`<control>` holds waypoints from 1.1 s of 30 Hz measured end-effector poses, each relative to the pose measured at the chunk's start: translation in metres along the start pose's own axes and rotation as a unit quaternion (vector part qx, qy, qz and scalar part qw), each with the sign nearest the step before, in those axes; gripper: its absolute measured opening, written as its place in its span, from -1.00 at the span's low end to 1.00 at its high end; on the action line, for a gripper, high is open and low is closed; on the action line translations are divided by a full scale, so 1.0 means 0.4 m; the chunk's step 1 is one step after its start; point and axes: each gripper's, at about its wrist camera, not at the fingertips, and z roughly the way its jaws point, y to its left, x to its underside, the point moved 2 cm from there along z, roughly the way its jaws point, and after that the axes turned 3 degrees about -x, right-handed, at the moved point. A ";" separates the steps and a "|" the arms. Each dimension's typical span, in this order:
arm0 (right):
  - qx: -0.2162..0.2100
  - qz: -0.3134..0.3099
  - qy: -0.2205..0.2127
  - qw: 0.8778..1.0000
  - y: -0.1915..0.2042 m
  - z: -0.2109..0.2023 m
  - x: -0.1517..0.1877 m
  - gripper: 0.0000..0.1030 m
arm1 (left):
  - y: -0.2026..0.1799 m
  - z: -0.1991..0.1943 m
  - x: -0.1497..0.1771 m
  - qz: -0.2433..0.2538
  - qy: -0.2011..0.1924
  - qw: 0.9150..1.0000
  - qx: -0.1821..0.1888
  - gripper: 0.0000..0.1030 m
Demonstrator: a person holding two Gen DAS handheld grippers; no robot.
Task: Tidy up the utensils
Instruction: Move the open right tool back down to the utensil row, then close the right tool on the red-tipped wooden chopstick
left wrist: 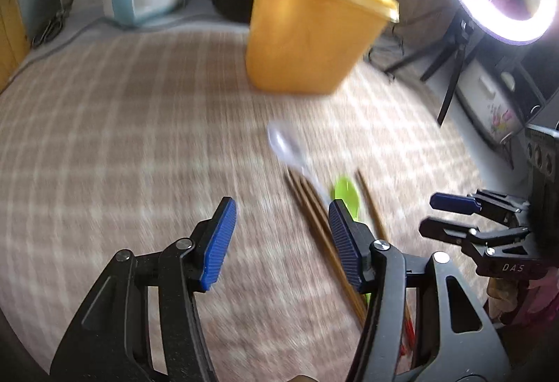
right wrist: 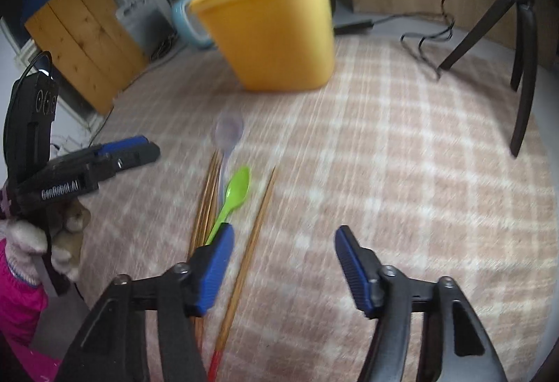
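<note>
Nearest the lens, the right tool [right wrist: 283, 265] stands partly open and empty, one loose chopstick [right wrist: 251, 242] between its jaws. Just left of it lie the bundled chopsticks [right wrist: 206, 196], green spoon [right wrist: 234, 195] and clear spoon [right wrist: 229, 134]. The left tool [left wrist: 276, 242] also gapes empty. Ahead, the yellow container [right wrist: 276, 29] already holds a few sticks; most remains on the checked surface [right wrist: 401, 172].
</note>
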 end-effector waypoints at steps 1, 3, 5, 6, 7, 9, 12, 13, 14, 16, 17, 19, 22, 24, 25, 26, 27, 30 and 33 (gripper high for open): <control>-0.001 0.000 0.005 1.000 0.006 0.007 0.007 0.02 | -0.011 0.007 0.018 -0.005 0.010 1.000 -0.003 -0.04; 0.000 -0.003 0.013 1.000 0.017 0.018 0.016 -0.06 | -0.025 0.020 0.041 -0.021 0.028 0.999 -0.001 -0.19; 0.002 -0.006 0.019 1.000 0.028 0.027 0.023 -0.08 | -0.035 0.028 0.056 -0.034 0.035 0.999 0.000 -0.20; 0.004 -0.005 0.021 1.000 0.032 0.030 0.024 -0.10 | -0.041 0.031 0.062 -0.040 0.037 0.999 -0.003 -0.20; 0.004 -0.005 0.023 1.000 0.035 0.034 0.026 -0.14 | -0.044 0.033 0.064 -0.044 0.037 0.998 -0.005 -0.21; 0.006 -0.002 0.024 1.000 0.037 0.040 0.028 -0.21 | -0.053 0.031 0.066 -0.049 0.035 0.998 -0.002 -0.21; 0.004 0.007 0.025 1.000 0.035 0.043 0.030 -0.28 | -0.071 0.033 0.065 -0.037 0.028 0.999 -0.015 -0.22; 0.004 0.010 0.026 1.000 0.034 0.045 0.031 -0.30 | -0.075 0.037 0.063 -0.033 0.029 0.999 -0.020 -0.32; 0.006 0.011 0.026 1.000 0.035 0.047 0.032 -0.31 | -0.080 0.045 0.063 -0.029 0.031 0.999 -0.024 -0.37; 0.009 0.011 0.026 1.000 0.036 0.051 0.034 -0.35 | -0.086 0.056 0.064 -0.022 0.034 0.999 -0.035 -0.39; 0.009 0.011 0.026 1.000 0.038 0.052 0.035 -0.36 | -0.088 0.060 0.065 -0.019 0.033 0.998 -0.044 -0.43; 0.010 0.010 0.024 1.000 0.042 0.053 0.035 -0.38 | -0.091 0.068 0.068 -0.018 0.036 0.998 -0.045 -0.43; 0.011 0.009 0.022 1.000 0.046 0.056 0.035 -0.43 | -0.100 0.084 0.074 -0.013 0.038 0.998 -0.050 -0.44; 0.012 0.008 0.023 1.000 0.047 0.060 0.036 -0.46 | -0.101 0.087 0.076 -0.013 0.035 0.998 -0.054 -0.44; 0.012 0.008 0.024 1.000 0.048 0.062 0.036 -0.47 | -0.103 0.089 0.077 -0.011 0.034 0.998 -0.055 -0.44; 0.011 0.008 0.025 1.000 0.047 0.063 0.037 -0.52 | -0.105 0.090 0.077 -0.009 0.034 0.998 -0.057 -0.44; 0.010 0.008 0.026 1.000 0.049 0.065 0.037 -0.56 | -0.106 0.092 0.076 -0.007 0.032 0.998 -0.058 -0.44; 0.007 0.007 0.029 1.000 0.054 0.072 0.037 -0.58 | -0.110 0.093 0.078 0.003 0.027 0.998 -0.064 -0.46; 0.005 0.007 0.032 0.999 0.057 0.083 0.034 -0.58 | -0.113 0.097 0.076 0.009 0.023 0.997 -0.067 -0.58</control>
